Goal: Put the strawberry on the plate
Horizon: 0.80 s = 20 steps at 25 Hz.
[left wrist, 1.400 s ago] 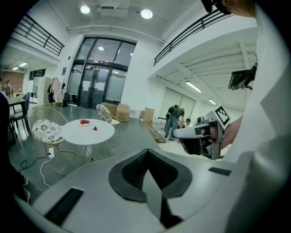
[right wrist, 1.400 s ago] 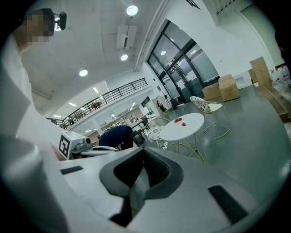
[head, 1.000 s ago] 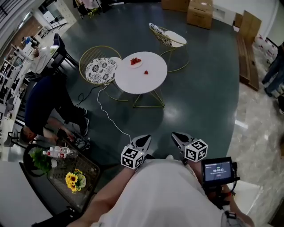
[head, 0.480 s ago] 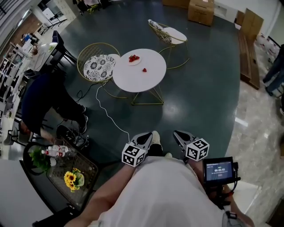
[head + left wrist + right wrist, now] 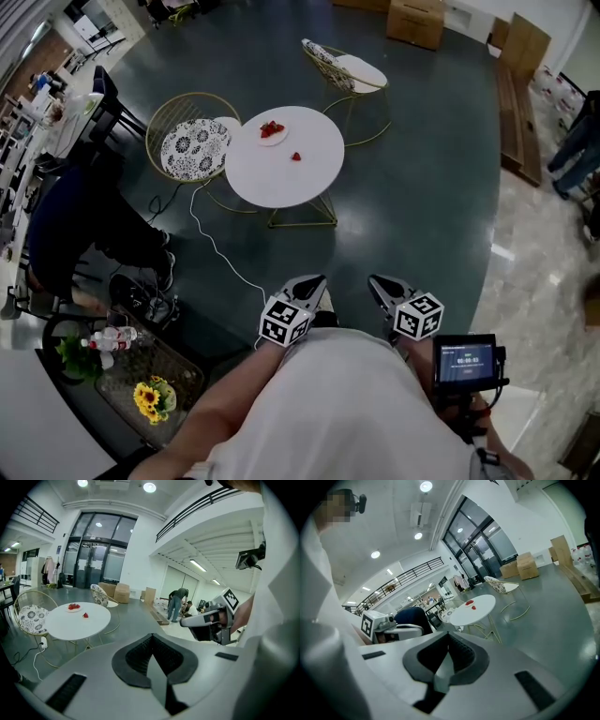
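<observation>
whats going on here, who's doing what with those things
A person stands well back from the round white table, holding the left tool and the right tool close to the body, both shut with nothing in them. On the table a plate carries some strawberries, and one loose strawberry lies on the tabletop beside it, apart from the plate. Neither tool is near it, so the pick has not begun.

Seen from above, a round white tabletop (image 5: 281, 178) stands on a dark floor, carrying a small plate (image 5: 273, 137) of strawberries and a lone strawberry (image 5: 296, 157) just beside it. A gold wire chair (image 5: 190, 147) with a patterned cushion touches its left edge. Near the bottom, the left gripper (image 5: 313, 282) and right gripper (image 5: 380, 283) point toward the table, well apart from it.
</observation>
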Motion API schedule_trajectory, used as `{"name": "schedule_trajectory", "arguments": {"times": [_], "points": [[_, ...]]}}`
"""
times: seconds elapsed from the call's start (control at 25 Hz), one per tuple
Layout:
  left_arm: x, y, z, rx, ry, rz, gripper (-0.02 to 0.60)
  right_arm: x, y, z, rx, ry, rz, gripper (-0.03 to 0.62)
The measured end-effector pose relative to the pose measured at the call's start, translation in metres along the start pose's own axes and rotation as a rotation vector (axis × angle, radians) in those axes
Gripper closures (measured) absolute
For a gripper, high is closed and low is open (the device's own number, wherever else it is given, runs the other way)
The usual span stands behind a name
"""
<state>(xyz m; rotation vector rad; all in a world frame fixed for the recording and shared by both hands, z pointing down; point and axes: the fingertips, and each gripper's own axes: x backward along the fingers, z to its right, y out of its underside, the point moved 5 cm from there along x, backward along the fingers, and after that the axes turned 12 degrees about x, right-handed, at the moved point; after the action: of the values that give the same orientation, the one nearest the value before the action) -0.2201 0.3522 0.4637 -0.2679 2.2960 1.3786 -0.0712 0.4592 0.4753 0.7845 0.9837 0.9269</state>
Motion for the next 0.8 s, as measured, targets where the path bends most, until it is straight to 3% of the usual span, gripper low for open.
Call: {"name": "schedule_trajectory", "arguments": {"times": [0.4,0.8], "points": [[-0.019,-0.051,-0.077,0.036,-0.02,0.037,0.575,-0.074,-0.052,0.027,0.039,-0.001,-0.009,0.586],[-0.019,-0.077,-0.137,0.059,-0.04,0.058,0.575,-0.142,-0.085,0.029,0.104,-0.05,-0.029,0.586]]}}
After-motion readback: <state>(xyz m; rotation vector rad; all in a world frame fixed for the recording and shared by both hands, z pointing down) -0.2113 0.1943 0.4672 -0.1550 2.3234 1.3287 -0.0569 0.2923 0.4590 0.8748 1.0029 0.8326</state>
